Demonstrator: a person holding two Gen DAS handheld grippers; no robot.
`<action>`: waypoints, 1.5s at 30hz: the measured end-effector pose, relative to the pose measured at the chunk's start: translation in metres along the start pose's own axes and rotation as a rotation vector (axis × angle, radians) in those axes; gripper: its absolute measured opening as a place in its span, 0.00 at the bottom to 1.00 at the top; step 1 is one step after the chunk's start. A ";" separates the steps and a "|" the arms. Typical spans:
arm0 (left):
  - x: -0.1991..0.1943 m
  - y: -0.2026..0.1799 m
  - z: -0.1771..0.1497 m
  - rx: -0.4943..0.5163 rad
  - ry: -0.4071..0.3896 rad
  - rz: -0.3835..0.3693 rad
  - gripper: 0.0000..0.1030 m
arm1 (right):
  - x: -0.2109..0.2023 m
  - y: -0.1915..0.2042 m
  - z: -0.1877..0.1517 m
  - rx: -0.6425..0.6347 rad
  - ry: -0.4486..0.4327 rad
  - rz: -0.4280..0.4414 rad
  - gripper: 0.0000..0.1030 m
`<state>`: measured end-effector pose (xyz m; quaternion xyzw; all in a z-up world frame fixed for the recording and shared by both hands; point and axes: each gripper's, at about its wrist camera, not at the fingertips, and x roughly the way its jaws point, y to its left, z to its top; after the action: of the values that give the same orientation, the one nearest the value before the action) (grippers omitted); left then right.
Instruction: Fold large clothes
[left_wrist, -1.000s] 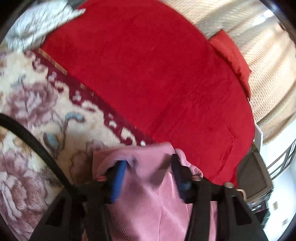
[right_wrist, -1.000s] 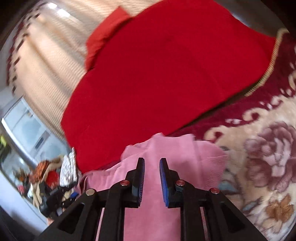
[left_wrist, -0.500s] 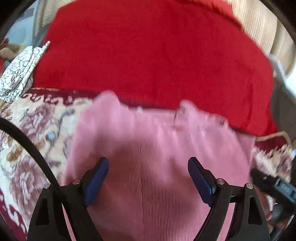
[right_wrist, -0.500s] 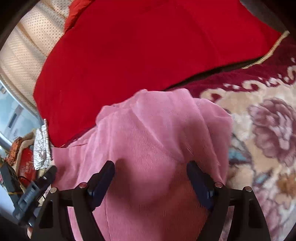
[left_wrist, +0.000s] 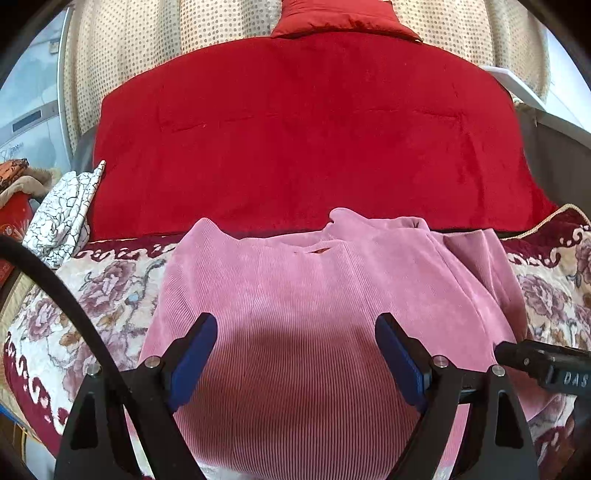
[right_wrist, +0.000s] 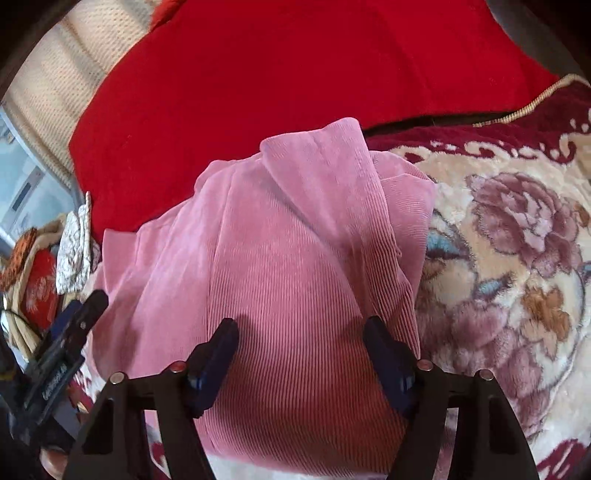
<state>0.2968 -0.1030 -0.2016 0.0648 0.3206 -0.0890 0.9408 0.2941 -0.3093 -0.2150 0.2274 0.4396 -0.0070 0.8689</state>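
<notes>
Left wrist: both tools spread over pink garment (left_wrist: 314, 295); red blanket (left_wrist: 306, 129) behind, crackle-print cloth (left_wrist: 62, 218) left.

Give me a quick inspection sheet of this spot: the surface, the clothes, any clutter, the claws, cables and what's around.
Surface: floral blanket, cream with maroon border, and a red blanket beyond it.
Job's things: pink ribbed garment lying on the floral blanket, partly folded, with loose layers bunched at its far right edge.
Clutter: crumpled white crackle-patterned cloth at the left; orange and red items behind it, too small to identify.
Grippers: left claw open above the garment. Right claw also open, its jaws just having closed a little; neither holds fabric.
Cables: one black cable crossing the left wrist view.
Surroundings: dotted beige curtain at the back.
</notes>
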 end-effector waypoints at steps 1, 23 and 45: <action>0.001 -0.001 0.000 0.003 -0.004 0.000 0.85 | -0.001 -0.001 -0.003 -0.015 -0.007 -0.004 0.71; 0.063 0.005 -0.009 -0.027 0.171 0.037 0.88 | 0.024 0.026 0.011 -0.131 -0.144 -0.141 0.73; 0.068 0.007 -0.009 -0.041 0.168 0.044 0.94 | 0.010 0.057 -0.010 -0.262 -0.200 -0.255 0.73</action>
<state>0.3459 -0.1036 -0.2503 0.0600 0.3987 -0.0559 0.9134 0.3049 -0.2521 -0.2057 0.0533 0.3735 -0.0824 0.9224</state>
